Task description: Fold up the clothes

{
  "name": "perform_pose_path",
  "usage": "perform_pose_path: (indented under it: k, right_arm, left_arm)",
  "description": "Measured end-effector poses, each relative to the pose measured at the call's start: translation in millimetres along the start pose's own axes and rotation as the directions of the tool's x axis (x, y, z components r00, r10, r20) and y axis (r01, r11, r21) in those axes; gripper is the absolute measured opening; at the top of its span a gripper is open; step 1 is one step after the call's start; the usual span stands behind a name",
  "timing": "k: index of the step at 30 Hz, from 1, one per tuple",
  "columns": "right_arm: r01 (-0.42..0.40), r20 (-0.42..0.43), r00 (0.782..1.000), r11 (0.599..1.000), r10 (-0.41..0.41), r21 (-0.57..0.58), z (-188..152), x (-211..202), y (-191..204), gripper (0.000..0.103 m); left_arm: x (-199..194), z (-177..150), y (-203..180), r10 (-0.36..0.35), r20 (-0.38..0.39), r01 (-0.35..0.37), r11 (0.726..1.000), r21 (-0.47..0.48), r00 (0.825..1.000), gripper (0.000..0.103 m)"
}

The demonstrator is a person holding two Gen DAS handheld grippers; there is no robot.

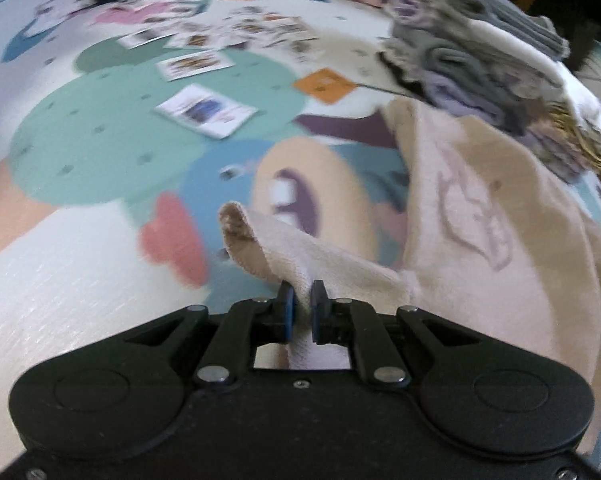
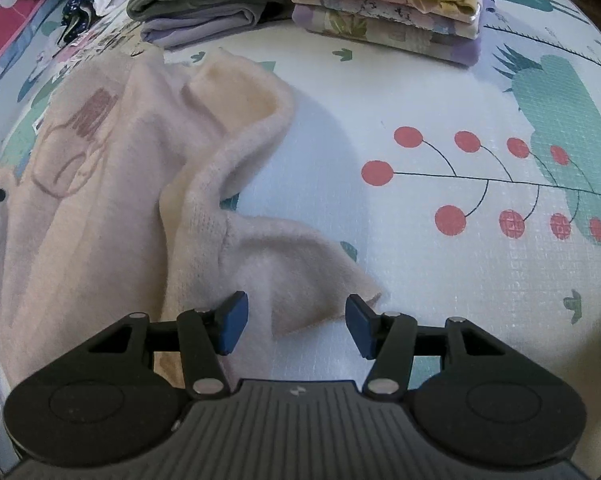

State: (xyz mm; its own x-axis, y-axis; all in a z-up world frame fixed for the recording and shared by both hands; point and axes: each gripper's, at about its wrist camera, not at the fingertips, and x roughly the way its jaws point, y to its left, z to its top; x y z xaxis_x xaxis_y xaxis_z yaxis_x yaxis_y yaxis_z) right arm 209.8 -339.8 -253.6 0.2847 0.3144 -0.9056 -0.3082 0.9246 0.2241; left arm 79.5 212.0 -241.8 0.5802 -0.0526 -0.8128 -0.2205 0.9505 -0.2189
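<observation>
Left gripper (image 1: 302,300) was pinched narrow on a fold of the pale pink sweater (image 1: 480,240), fabric bunched between its blue pads (image 1: 288,312) and a sleeve end lifted off the play mat (image 1: 80,272). Right gripper (image 2: 296,322) stood wide, nothing between its pads (image 2: 232,320), hovering just over the sweater's (image 2: 112,200) near hem corner. Sweater lay spread and rumpled on the mat (image 2: 440,280), an outlined figure on its front; any lettering there was too blurred to read. Beyond the sweater sat two stacks of folded clothes, grey and lilac (image 2: 196,12) beside yellow and floral (image 2: 388,8). Printed cards (image 1: 206,110) were scattered on the mat, well apart from the sweater; text illegible. No containers showed.
</observation>
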Motion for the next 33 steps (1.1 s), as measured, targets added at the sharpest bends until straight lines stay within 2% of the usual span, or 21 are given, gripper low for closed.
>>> perform_pose_path:
  k: [9, 12, 17, 19, 21, 23, 25, 29, 33]
  right_arm:
    - [-0.001, 0.008, 1.0, 1.0, 0.001, 0.004, 0, -3, -2, 0.056]
    - [0.017, 0.027, 0.999, 0.999, -0.018, 0.045, -1, -6, -13, 0.056]
    - [-0.017, 0.065, 0.998, 0.99, 0.008, 0.138, -7, -6, -27, 0.056]
    - [-0.016, 0.079, 0.997, 0.991, 0.006, 0.133, -7, -4, -27, 0.056]
    - [-0.004, 0.076, 0.997, 0.997, -0.002, 0.079, -6, 0, -24, 0.056]
    - [0.013, 0.064, 0.998, 1.0, -0.015, 0.021, -6, 4, -21, 0.056]
    - [0.025, 0.057, 0.998, 0.999, -0.023, -0.031, -7, 6, -20, 0.056]
    - [0.05, 0.052, 0.998, 0.991, -0.044, -0.126, -5, 11, -16, 0.056]
    - [0.038, 0.053, 0.998, 0.992, -0.032, -0.117, 0, 18, -20, 0.056]
  left_arm:
    - [-16, -30, 36, 0.07, -0.014, -0.07, 0.995, -0.077, 0.997, 0.006]
    - [-16, -33, 45, 0.083, -0.021, -0.085, 0.993, -0.087, 0.996, 0.006]
    - [-14, -31, 48, 0.094, -0.037, -0.097, 0.99, -0.097, 0.995, 0.01]
    - [-16, -29, 45, 0.114, -0.04, -0.116, 0.991, -0.06, 0.993, 0.014]
    - [-21, -26, 38, 0.16, -0.024, -0.161, 0.987, -0.004, 0.987, 0.036]
    - [-31, -24, 28, 0.214, 0.03, -0.215, 0.973, 0.081, 0.976, 0.041]
    - [-39, -22, 17, 0.226, 0.076, -0.235, 0.96, 0.149, 0.971, 0.041]
    - [-45, -22, -7, 0.127, 0.085, -0.143, 0.964, 0.225, 0.988, 0.041]
    - [-38, -33, -29, 0.026, 0.041, -0.036, 0.963, 0.269, 0.999, 0.041]
